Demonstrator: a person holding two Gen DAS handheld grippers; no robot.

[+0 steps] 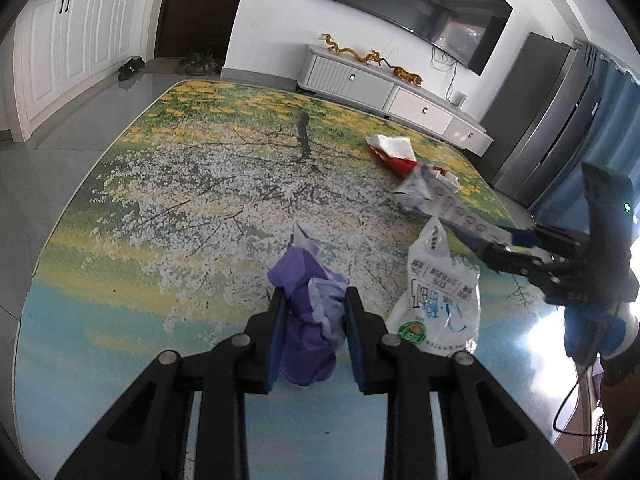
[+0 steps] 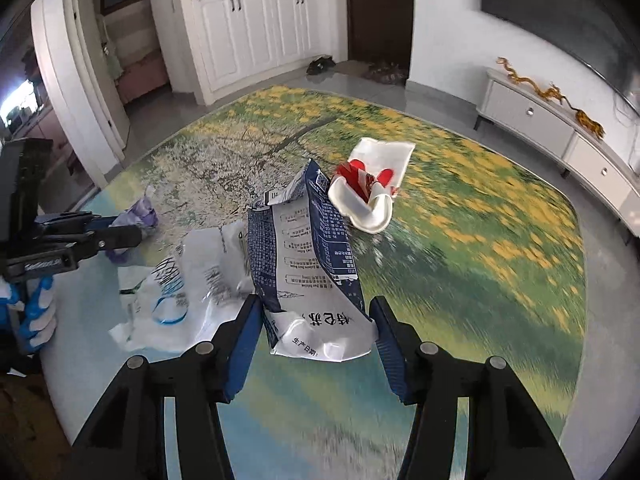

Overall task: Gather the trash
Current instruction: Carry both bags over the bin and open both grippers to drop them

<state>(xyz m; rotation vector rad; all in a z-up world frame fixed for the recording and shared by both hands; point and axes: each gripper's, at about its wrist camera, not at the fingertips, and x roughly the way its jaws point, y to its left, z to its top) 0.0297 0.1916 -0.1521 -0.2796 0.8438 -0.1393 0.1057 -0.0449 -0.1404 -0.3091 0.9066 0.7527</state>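
Observation:
A crumpled purple wrapper (image 1: 308,280) sits between the pads of my left gripper (image 1: 314,320), which press on it from both sides just above the flower-printed table (image 1: 200,184). My right gripper (image 2: 316,320) is shut on the lower end of a blue and white snack bag (image 2: 304,240), which stands up from the jaws. The left wrist view shows that bag (image 1: 432,196) held at the right gripper (image 1: 480,244), over the table's right side. A white plastic bag (image 1: 436,300) (image 2: 188,280) lies flat between the two grippers. A red and white wrapper (image 1: 394,150) (image 2: 372,188) lies farther back.
The table's rounded edge runs close on all sides over a grey tiled floor. Behind stand a white TV console (image 1: 384,92), a wall TV (image 1: 412,0), a grey fridge (image 1: 552,120) and a blue curtain (image 1: 600,140). White cabinets (image 2: 256,20) and a dark door (image 2: 380,12) lie beyond.

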